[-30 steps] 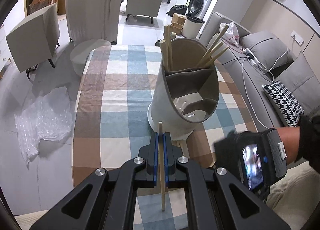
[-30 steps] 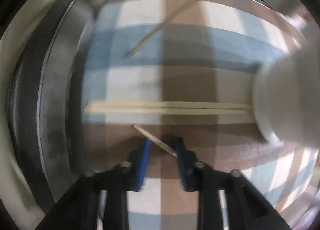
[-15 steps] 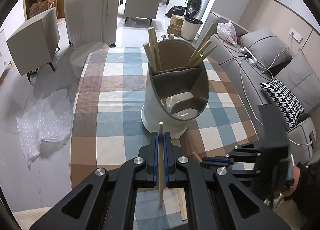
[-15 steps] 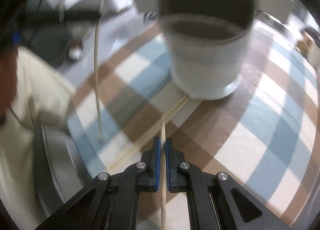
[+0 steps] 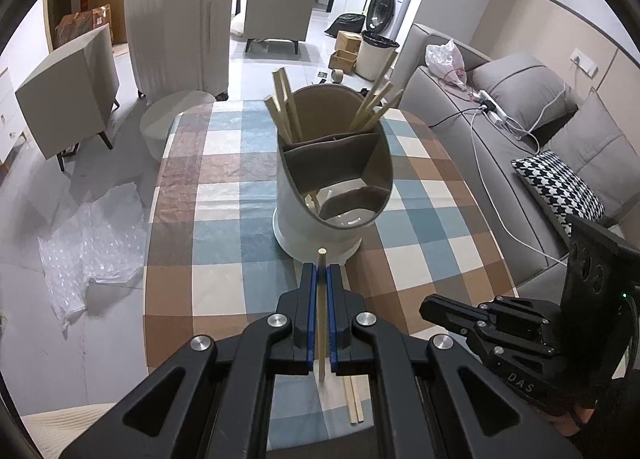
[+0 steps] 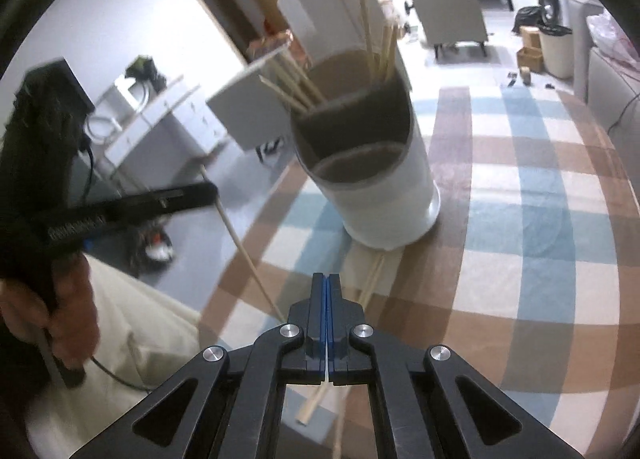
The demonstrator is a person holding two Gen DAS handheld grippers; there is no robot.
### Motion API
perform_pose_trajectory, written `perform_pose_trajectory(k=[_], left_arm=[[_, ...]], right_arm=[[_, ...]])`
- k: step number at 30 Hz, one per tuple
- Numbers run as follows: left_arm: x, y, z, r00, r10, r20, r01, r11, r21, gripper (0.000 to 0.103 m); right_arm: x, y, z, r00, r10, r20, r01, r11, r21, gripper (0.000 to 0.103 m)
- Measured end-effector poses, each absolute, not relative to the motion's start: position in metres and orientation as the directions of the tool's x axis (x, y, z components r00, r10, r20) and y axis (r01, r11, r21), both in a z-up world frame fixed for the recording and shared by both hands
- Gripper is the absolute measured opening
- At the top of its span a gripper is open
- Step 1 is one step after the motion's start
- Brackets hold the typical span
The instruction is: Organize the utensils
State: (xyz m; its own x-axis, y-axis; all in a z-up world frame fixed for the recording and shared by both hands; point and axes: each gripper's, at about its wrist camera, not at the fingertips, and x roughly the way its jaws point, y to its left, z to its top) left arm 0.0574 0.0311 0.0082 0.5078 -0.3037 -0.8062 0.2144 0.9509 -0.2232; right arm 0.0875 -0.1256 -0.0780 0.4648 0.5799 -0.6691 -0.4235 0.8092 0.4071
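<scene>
Left tongs [image 5: 321,270] clamped shut on 1 chopstick [image 5: 321,319]. It runs along the jaw line between the blue pads, with its tip poking just past the fingertips toward the utensil holder [image 5: 332,195]. In the right wrist view the same tongs come in from the left, gripped in the person's hand [image 6: 60,299], with the stick slanting down toward the table edge. Right tongs [image 6: 325,282]: the jaws have just been closing and the blue pads now sit flush together. A thin light stick shows below them, but I can't tell whether it is pinched or lying on the cloth. Nothing sticks out past the tips. The holder is a white cylinder with brown dividers. It stands upright on the checked tablecloth [image 5: 224,235], straight ahead of both tongs and near them. 2 bunches of chopsticks [image 5: 286,107] lean out of its far compartment, 1 at the left and 1 at the right. Pale pieces lie at the bottom of a nearer compartment, too small to identify. A loose pair of chopsticks [image 5: 355,399] lies flat on the cloth between the holder's base and the near table edge, under the tongs.
</scene>
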Motion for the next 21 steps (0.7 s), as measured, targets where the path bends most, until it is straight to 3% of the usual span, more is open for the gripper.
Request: perform_pose_trajectory(k=[4, 10, 14, 21], left_arm=[[0.056, 0.033, 0.008, 0.508, -0.299, -0.808, 0.209, 0.953, -0.221, 0.0], [0.058, 0.042, 0.005, 0.511, -0.298, -0.807, 0.185, 0.954, -0.235, 0.0], [0.06, 0.044, 0.004, 0.506, -0.303, -0.808, 0.19, 0.952, -0.238, 0.0], [0.067, 0.058, 0.002, 0.496, -0.319, -0.808, 0.178, 0.948, -0.265, 0.0]], right_arm=[[0.088, -0.121, -0.089, 0.436, 0.545, -0.716, -0.398, 0.831, 0.39, 0.0], [0.101, -0.118, -0.132, 0.277, 0.425, -0.862, -0.293, 0.891, 0.345, 0.003], [0.114, -0.106, -0.148, 0.239, 0.363, -0.901, -0.292, 0.912, 0.29, 0.029], [0.126, -0.081, -0.17, 0.217, 0.174, -0.961, -0.331, 0.939, 0.095, 0.031]])
